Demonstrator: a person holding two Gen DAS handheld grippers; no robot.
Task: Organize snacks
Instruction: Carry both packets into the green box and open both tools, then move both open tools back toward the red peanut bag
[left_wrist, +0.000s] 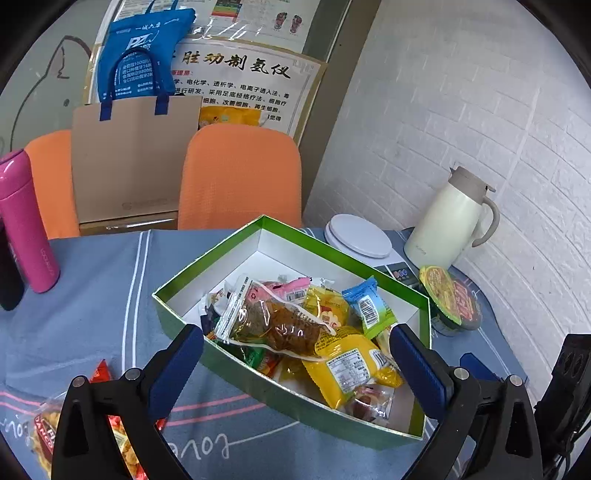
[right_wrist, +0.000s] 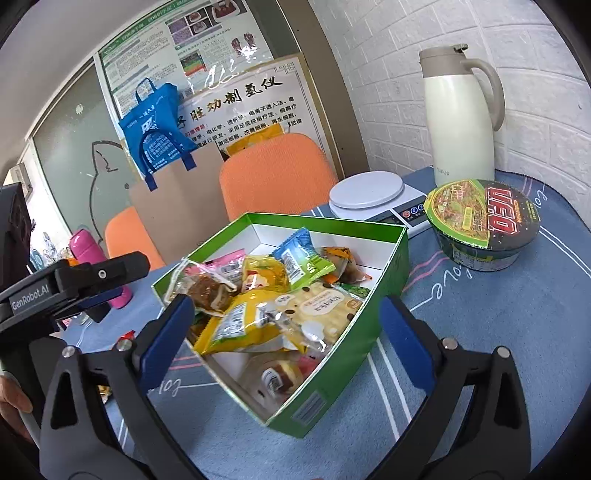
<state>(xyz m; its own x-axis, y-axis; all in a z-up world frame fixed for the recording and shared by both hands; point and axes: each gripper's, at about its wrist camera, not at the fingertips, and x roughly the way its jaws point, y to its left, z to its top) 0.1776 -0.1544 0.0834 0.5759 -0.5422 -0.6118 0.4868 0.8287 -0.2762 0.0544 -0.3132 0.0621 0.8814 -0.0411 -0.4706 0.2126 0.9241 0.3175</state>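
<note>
Both tongs (left_wrist: 295, 354) (right_wrist: 284, 332) spread wide, empty, green snack box (left_wrist: 288, 391) (right_wrist: 332, 373) just ahead between fingers

White brick-pattern wall (right_wrist: 424, 44) at right. Posters (left_wrist: 240, 81) on frosted glass panel (right_wrist: 66, 147) behind. Two orange chairs (left_wrist: 240, 173) at far table edge. Blue-grey cloth over table (left_wrist: 92, 288).

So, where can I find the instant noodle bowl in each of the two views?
Left wrist view: the noodle bowl is at the right, just beyond the green box, below the cream jug.
Right wrist view: the bowl is at the upper right, on the table beside the white scale.
Shared landmark: the cream jug stands behind the bowl in both views.
</note>
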